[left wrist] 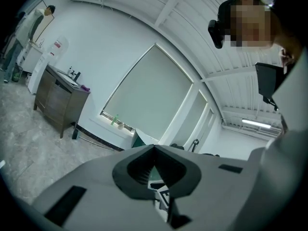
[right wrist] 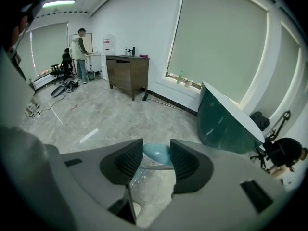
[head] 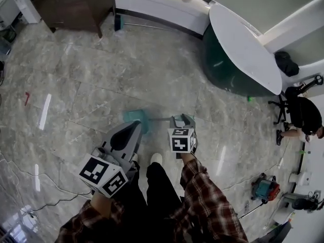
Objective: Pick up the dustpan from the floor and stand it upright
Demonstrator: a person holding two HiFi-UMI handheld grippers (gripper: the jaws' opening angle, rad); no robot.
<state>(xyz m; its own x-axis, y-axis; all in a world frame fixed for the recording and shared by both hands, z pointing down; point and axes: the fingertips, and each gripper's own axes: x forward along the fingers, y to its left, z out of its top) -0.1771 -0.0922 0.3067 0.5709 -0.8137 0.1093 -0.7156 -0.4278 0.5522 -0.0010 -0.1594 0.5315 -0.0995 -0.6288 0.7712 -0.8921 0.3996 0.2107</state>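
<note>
Ahead of the right gripper (right wrist: 156,150) — fingers (right wrist: 126,161) parted — teal dustpan (head: 135,118) on floor (head: 91,85).

A brown wooden cabinet (head: 71,6) stands far left on the grey marble floor (head: 101,75). A round green table (head: 223,67) with a white top stands far right, and a teal machine (head: 264,189) near right.

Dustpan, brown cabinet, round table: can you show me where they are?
dustpan (head: 135,118), head view, on its teal pan part.
brown cabinet (right wrist: 126,76), right gripper view, on its front.
round table (head: 242,42), head view, on its white top.
</note>
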